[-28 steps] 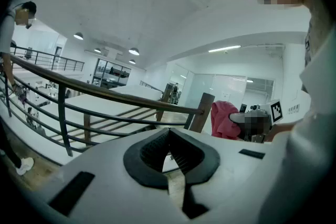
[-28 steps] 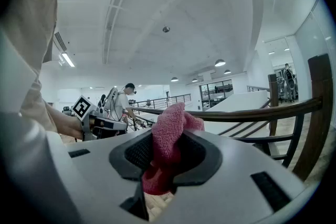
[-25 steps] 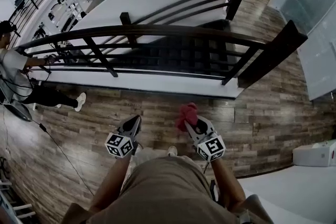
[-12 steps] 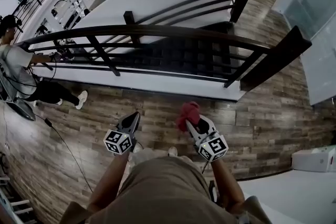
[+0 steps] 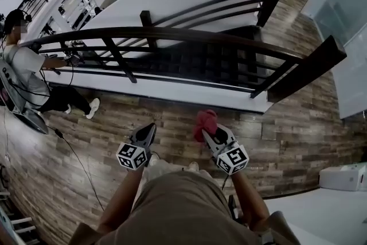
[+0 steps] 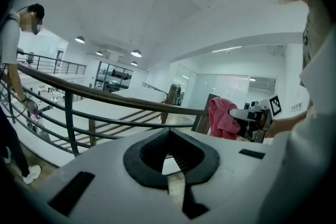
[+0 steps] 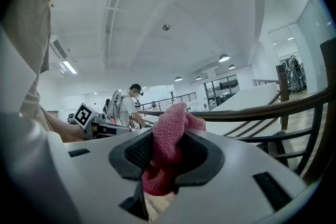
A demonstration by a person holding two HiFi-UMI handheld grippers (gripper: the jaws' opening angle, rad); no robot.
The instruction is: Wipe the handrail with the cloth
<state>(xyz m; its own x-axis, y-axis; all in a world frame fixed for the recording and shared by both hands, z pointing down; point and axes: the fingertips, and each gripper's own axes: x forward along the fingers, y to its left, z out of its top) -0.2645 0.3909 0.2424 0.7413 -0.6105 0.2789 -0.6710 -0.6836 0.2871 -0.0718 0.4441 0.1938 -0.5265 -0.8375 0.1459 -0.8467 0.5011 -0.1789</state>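
The dark wooden handrail [image 5: 189,34] curves across the head view above black balusters, some way ahead of both grippers. My right gripper [image 5: 209,129] is shut on a bunched red cloth [image 5: 203,122], which sticks out past its jaws [image 7: 170,139]; the handrail [image 7: 262,110] runs beyond it at the right. My left gripper [image 5: 150,128] is shut with nothing in it and hangs level with the right one. In the left gripper view the closed jaws face the handrail [image 6: 105,97], with the cloth [image 6: 223,118] off to the right.
A person [image 5: 26,66] stands at the railing's left end, with a cable [image 5: 74,158] trailing over the wooden floor. A thick dark post [image 5: 307,69] ends the railing at the right. A stairwell [image 5: 200,60] drops behind the balusters. A white box [image 5: 344,175] lies at the right.
Both grippers have moved a little forward toward the railing, side by side. The cloth stays gripped in the right one, and the left stays shut.
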